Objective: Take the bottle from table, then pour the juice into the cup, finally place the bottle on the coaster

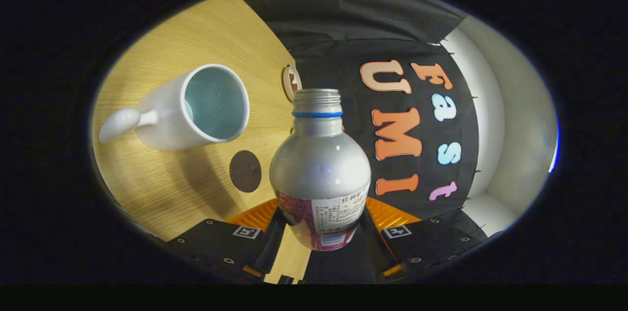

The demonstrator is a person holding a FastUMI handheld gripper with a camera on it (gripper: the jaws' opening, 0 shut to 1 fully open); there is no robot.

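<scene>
1. The gripper point(321, 225) has its two fingers closed in on the bottle point(320, 168), one pressing each side of the lower body, about where the printed label wraps round it.
2. The bottle stands up between the fingers with its neck pointing away from them. It is a silver thing with a blue ring point(317, 115) under the threaded mouth, and the mouth carries no cap.
3. The whole scene is swung round — the wooden table point(162, 188) rises like a wall on one side of the bottle, so bottle and gripper look tilted well over and held off the tabletop.
4. Just beside the bottle's shoulder, flat on the wood, lies a dark round coaster point(245, 171). It sits apart from the bottle, with nothing resting on it.
5. Beyond the coaster, further along the table, is the white cup point(194, 110), its handle point(121, 123) pointing away from the bottle and its open mouth turned toward the gripper. The inside looks pale blue; whether any juice is in it I cannot tell.
6. Between the bottle's mouth and the cup there is bare wood and open air, nothing standing across the way.
7. Past the bottle's neck, a small light wooden disc point(291, 83) lies on the table's far edge, partly hidden behind the bottle's mouth.
8. Beyond all that hangs the booth's black cloth wall point(343, 31).
</scene>
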